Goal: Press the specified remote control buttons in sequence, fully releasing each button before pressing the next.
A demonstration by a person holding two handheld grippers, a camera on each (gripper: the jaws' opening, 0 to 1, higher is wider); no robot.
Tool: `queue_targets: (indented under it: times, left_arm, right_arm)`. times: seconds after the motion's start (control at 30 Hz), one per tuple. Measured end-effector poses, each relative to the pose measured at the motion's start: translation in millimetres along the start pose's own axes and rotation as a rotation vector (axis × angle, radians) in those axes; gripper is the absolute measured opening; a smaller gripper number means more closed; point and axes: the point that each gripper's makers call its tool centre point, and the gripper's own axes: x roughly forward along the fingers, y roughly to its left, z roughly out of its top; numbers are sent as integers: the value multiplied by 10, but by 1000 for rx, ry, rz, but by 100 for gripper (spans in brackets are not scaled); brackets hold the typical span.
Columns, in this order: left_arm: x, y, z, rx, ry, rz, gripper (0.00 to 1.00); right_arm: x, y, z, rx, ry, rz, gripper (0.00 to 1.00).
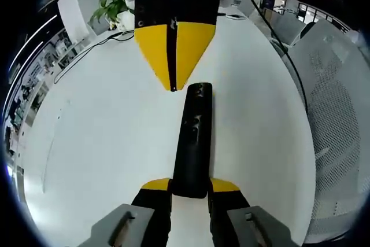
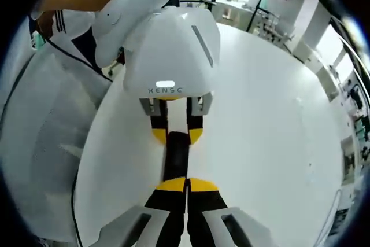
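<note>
Remote control (image 1: 194, 143), long, slim and black, lies lengthwise up the middle of the left gripper view on a white table (image 1: 98, 137). Its near end sits between the yellow-tipped jaws of the left gripper (image 1: 189, 186) at the bottom centre; those jaws stand only as far apart as the remote is wide and clamp its sides. Small round buttons show along the remote's top face. From the top of that frame the right gripper (image 1: 173, 88) points down, its two yellow jaws pressed together into one point that meets the far end of the remote; whether the tip pushes a button cannot be told.

In the right gripper view, the right gripper (image 2: 186, 182) rises from the bottom centre with jaws closed against each other, holding nothing, its tip over the dark remote (image 2: 176, 157). Beyond it, the left gripper (image 2: 176, 136) and its white housing fill the upper centre. A potted plant (image 1: 113, 7) stands upper left in the left gripper view, with a black cable (image 1: 81, 56) trailing across the table beside it.
</note>
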Motion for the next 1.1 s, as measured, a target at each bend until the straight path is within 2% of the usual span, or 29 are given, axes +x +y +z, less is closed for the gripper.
queue_targets:
  times: [0.47,1.1]
  left_arm:
    - [0,-7,11,-2,-7,2,23]
    - [-3,-10,19,-2,-13,0,23]
  right_arm:
    - [272,79,-132,21,21,47,0]
    - [409,144,-168,17,35,75,0]
